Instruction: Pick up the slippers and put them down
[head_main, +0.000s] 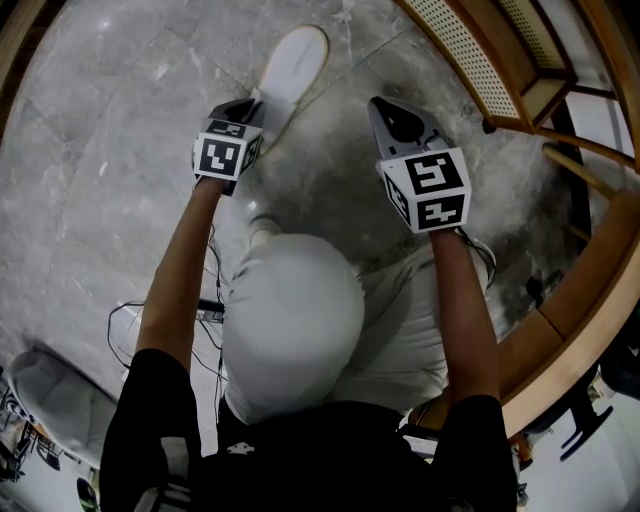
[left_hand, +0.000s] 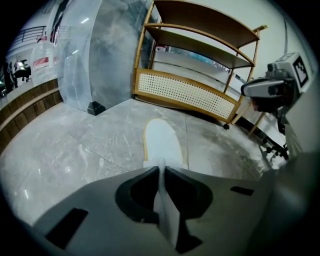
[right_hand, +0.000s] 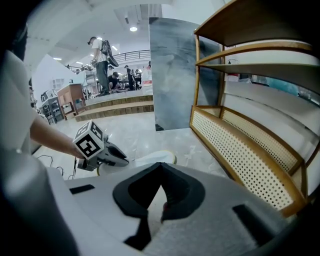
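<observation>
A white slipper (head_main: 293, 62) with a pale yellow sole edge stretches away from my left gripper (head_main: 257, 101), which is shut on the thin rim at its heel. In the left gripper view the jaws pinch that white rim (left_hand: 161, 172) and the slipper (left_hand: 161, 141) points ahead over the grey marble floor. My right gripper (head_main: 386, 106) hovers to the right of the slipper, apart from it. In the right gripper view its jaws (right_hand: 161, 171) meet at the tips with nothing held. That view also shows the left gripper (right_hand: 106, 156) and the slipper (right_hand: 156, 158).
A wooden shoe rack (head_main: 505, 60) with a cane front panel (left_hand: 185, 92) stands at the right on small feet. Cables (head_main: 130, 318) lie on the floor by the person's left side. A dark wall panel (right_hand: 172, 75) rises behind.
</observation>
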